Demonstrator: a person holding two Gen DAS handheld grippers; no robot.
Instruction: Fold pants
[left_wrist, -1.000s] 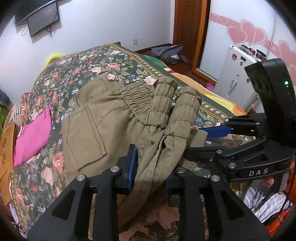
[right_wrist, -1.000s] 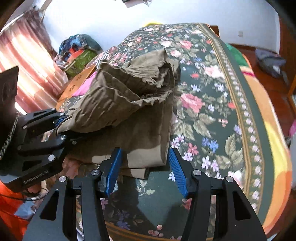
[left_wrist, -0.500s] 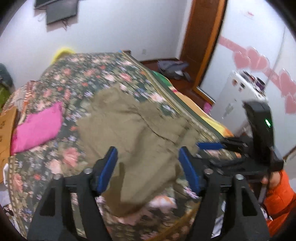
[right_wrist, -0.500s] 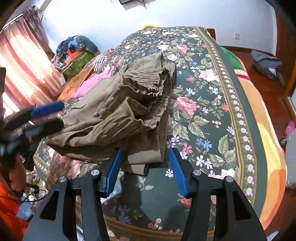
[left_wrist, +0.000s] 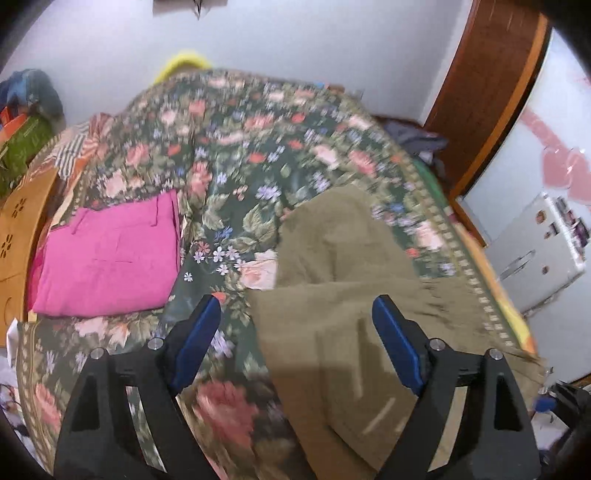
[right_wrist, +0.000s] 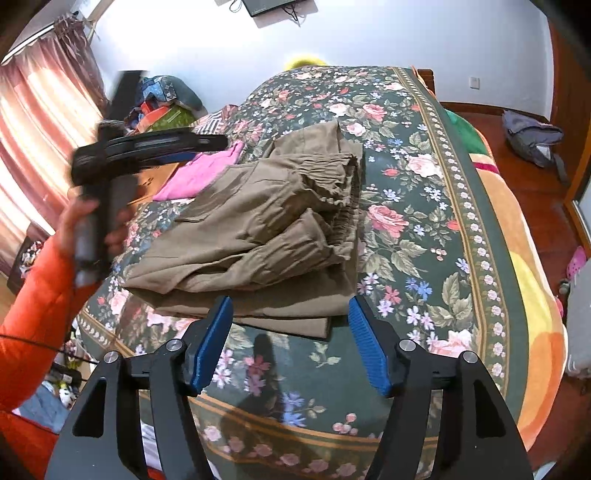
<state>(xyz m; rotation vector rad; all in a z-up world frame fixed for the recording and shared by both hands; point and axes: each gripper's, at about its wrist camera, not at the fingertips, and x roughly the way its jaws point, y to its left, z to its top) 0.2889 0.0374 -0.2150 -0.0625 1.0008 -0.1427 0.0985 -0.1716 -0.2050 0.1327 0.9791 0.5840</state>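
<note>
On the floral bed (right_wrist: 424, 229), olive pants (right_wrist: 266, 236) sit bunched, bare bedspread toward 3 o'clock. Left gripper (left_wrist: 295, 332) and right gripper (right_wrist: 290, 336) both hover spread wide, holding nothing.

Bed with floral bedspread (right_wrist: 436, 236) is carrying folded olive pants (right_wrist: 258, 236); folded pink garment (left_wrist: 107, 258) is lying beside them, apart.

A home bedroom. Large bed (right_wrist: 480, 229) under a dark floral bedspread (right_wrist: 424, 258), filling most of the room. Pink curtains (right_wrist: 33, 122) left of the bed, wall-mounted screen (right_wrist: 275, 6) above its far end, wooden door (left_wrist: 491, 85) and red-brown floor (right_wrist: 532, 177) to its right. Heap of clothes and bags (right_wrist: 166, 99) beside the far left corner of the bed; grey bag (right_wrist: 532, 136) on the floor right of it.
</note>
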